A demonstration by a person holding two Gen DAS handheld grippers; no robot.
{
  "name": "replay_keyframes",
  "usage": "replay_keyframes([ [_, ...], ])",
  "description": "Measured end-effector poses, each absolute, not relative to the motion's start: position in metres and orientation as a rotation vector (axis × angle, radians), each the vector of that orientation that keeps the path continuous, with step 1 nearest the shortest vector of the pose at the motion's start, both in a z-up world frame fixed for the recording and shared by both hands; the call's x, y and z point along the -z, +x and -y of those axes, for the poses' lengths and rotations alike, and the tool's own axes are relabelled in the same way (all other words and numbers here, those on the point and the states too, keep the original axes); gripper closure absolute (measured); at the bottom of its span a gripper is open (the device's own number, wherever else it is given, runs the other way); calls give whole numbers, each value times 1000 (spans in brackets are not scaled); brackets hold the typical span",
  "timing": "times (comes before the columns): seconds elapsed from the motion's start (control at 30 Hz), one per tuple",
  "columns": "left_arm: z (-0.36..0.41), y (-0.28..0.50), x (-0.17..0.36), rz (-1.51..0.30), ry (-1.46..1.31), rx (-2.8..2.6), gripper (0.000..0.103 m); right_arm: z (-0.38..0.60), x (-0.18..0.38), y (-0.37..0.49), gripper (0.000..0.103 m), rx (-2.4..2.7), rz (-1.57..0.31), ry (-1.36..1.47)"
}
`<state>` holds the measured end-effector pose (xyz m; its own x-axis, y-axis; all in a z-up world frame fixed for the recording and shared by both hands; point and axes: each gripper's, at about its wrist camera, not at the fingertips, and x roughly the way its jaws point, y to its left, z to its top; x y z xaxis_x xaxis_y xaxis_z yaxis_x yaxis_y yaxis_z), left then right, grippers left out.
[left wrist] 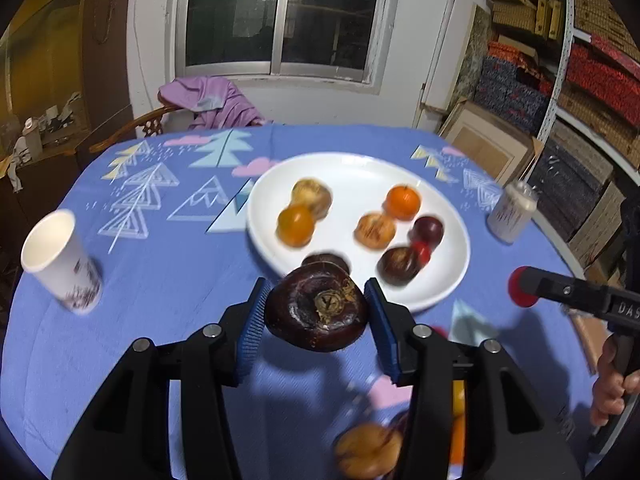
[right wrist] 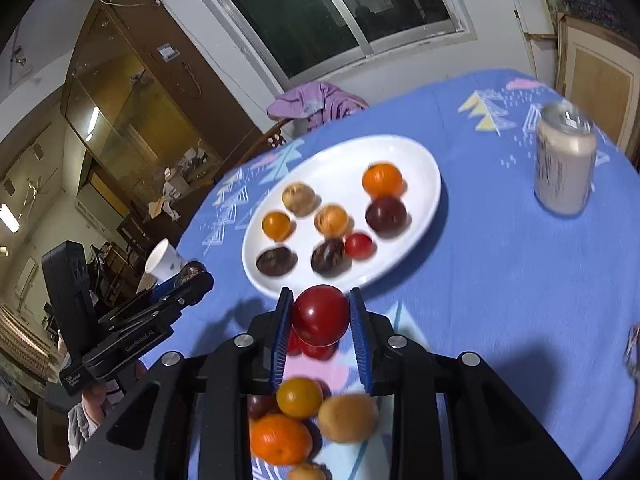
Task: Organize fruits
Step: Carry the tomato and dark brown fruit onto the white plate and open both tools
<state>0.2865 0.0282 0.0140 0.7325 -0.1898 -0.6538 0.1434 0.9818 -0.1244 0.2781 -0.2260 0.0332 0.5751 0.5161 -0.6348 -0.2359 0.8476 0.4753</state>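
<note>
My left gripper is shut on a dark brown fruit and holds it above the cloth at the near rim of the white plate. My right gripper is shut on a red fruit, just short of the plate's rim. The plate holds several orange, tan, dark and red fruits, such as an orange one. Loose fruits lie on the cloth under my right gripper, among them an orange one and a tan one.
A white paper cup stands at the table's left. A drink can stands right of the plate. The round table has a blue patterned cloth. A chair with purple cloth is behind it. Shelves of boxes stand at the right.
</note>
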Motion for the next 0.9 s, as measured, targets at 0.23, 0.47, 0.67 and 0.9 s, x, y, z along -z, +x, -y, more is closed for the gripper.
replay_keyframes([
  [0.23, 8, 338, -13, -747, -77, 223, 55, 223, -39, 334, 74, -415, -831, 389],
  [0.47, 4, 381, 18, -797, -96, 184, 55, 204, -5, 390, 74, -414, -892, 385],
  [0.67, 5, 392, 30, -827, -98, 229, 55, 192, 7, 404, 72, -396, -891, 331],
  [0.9, 6, 379, 18, -771, -82, 230, 34, 195, -4, 392, 68, -408, -856, 340],
])
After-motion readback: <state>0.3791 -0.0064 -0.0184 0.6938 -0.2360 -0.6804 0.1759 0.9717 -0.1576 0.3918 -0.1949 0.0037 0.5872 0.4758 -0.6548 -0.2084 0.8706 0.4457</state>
